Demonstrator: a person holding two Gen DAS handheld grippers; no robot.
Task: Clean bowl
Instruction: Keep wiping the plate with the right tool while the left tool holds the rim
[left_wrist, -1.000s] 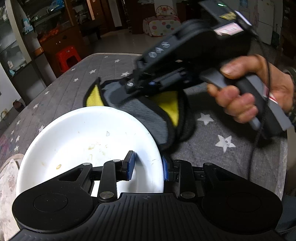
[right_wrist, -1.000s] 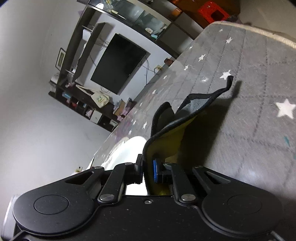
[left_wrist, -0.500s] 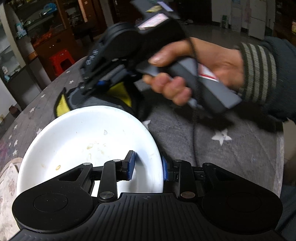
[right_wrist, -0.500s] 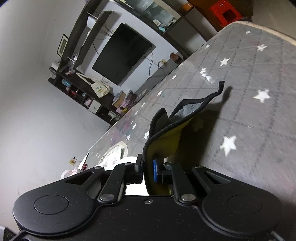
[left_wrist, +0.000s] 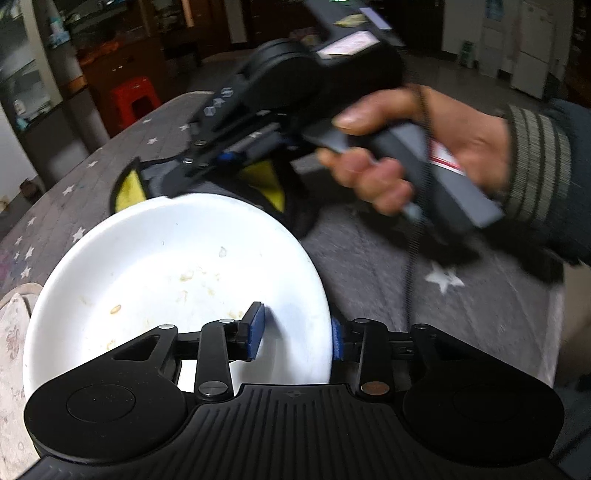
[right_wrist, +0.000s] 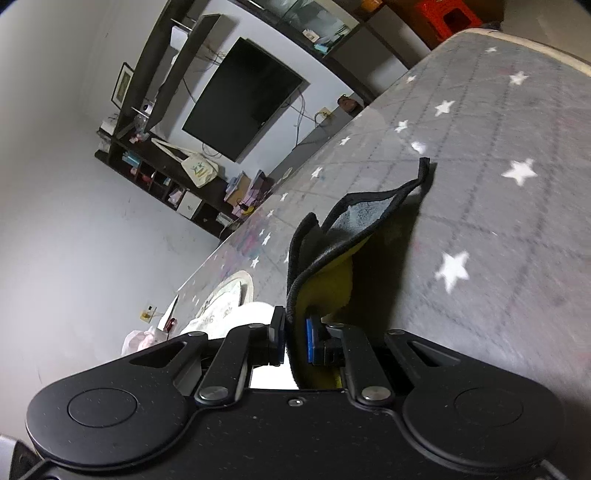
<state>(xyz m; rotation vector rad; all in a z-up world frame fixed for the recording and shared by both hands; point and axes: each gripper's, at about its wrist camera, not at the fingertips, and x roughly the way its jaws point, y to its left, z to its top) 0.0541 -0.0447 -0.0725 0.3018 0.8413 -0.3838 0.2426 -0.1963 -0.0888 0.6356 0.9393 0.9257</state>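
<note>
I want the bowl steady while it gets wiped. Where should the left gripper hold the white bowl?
Grip the near right rim of the shallow white bowl, coming from the near side, one finger inside, one outside. The thin upturned edge fits there. The left gripper straddles that rim, jaws opening.

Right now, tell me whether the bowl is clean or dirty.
Dirty. The white bowl has small yellowish food bits and brownish smears across its inside, seen in the left wrist view. The cloth is not yet in it.
</note>
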